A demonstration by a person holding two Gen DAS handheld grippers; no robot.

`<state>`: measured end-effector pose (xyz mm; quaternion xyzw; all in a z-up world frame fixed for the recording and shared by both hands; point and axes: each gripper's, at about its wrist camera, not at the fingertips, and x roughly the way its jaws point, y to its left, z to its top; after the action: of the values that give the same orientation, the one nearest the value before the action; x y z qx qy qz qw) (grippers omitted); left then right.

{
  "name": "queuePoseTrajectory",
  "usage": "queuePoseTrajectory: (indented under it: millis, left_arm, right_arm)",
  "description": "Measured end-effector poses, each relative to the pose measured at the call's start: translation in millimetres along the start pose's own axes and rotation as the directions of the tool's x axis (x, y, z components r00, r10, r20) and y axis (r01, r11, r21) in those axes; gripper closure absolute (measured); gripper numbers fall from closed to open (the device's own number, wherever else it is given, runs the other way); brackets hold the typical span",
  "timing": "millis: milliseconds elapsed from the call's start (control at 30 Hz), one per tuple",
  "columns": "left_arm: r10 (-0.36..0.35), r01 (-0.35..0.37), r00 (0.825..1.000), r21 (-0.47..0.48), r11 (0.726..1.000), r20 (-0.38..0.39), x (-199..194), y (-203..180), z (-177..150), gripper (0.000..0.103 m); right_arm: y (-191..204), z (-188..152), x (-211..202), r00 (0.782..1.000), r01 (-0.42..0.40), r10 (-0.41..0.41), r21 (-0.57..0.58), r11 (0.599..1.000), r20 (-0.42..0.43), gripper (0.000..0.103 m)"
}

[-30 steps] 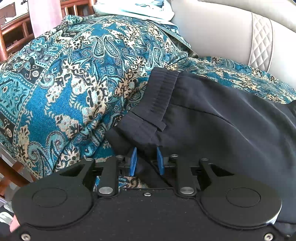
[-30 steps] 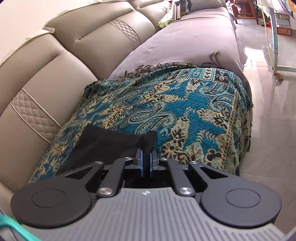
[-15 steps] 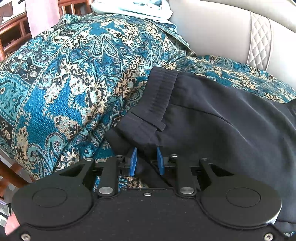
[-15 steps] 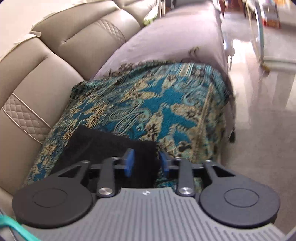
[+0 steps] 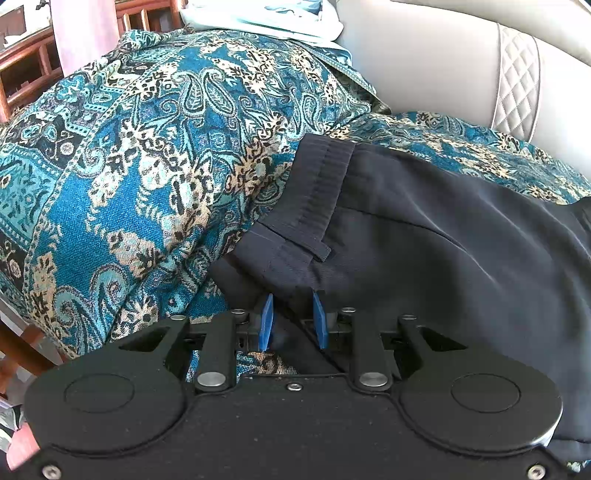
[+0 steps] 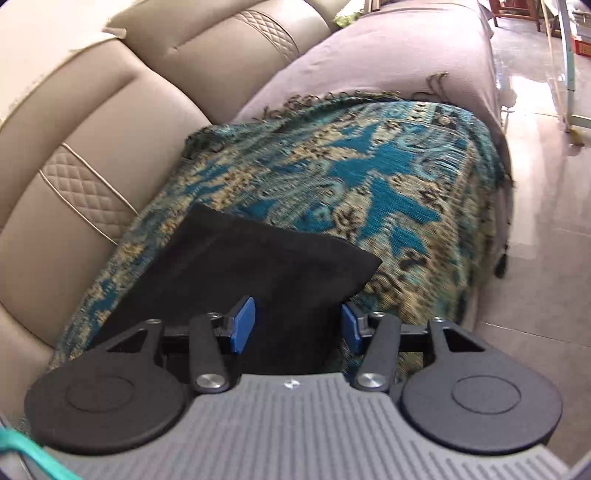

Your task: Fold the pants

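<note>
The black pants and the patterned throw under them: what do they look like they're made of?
Black pants: thin, smooth woven cloth with a faint sheen, maybe a polyester blend; ribbed, elastic-looking waistband, soft creases. Patterned throw: thick woven teal and beige paisley, matte; fringe at its far edge in the right wrist view. Exact fibres cannot be told.

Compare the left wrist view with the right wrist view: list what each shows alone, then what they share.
Left wrist only: the pants' waistband with its belt loop, pale folded cloth at the top, wooden furniture, and the left gripper with dark fabric between its fingers.
Right wrist only: the far end of the pants, the grey seat cover, the tiled floor, and the right gripper, jaws apart, just opened.
Both: the black pants, the teal paisley throw and the beige sofa back.
</note>
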<state>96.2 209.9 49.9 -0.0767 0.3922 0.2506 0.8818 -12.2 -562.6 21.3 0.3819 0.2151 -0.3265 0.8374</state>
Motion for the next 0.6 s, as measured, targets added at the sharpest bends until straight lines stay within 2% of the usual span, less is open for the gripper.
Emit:
queuePoseTrajectory:
  millis: [100,167,233,267,367,500,600]
  left_arm:
    - [-0.001,0.001,1.000,-0.003,1.000,0.000,0,0,0,0.079]
    - [0.000,0.000,1.000,-0.002,1.000,0.001,0,0,0,0.079]
    - [0.003,-0.003,1.000,0.001,1.000,0.004,0,0,0,0.079]
    - [0.006,-0.006,1.000,0.004,1.000,0.006,0,-1,0,0.079]
    - [0.005,-0.005,1.000,0.001,1.000,0.008,0,-1,-1,0.079]
    - [-0.006,0.006,1.000,-0.010,1.000,0.008,0,2,-1,0.079]
    - [-0.010,0.010,1.000,-0.015,1.000,0.013,-1,3,-2,0.079]
  right_arm:
    - [8,-2,3,1.000,-0.019,0.019,-0.038,0.999,0.002,0.053]
    - [16,-6,4,0.999,-0.037,0.037,-0.094,0.995,-0.006,0.053]
    - [26,-9,10,1.000,-0.009,0.011,-0.172,0.985,0.013,0.053]
    - [29,-9,12,1.000,0.003,0.001,-0.183,0.983,0.024,0.057]
    - [36,-7,16,0.997,0.065,-0.057,-0.150,0.986,0.056,0.090]
    - [44,-6,13,0.996,0.044,-0.038,-0.085,0.995,0.075,0.094]
    - [69,-11,0,0.994,-0.018,0.028,-0.096,0.995,0.107,0.095]
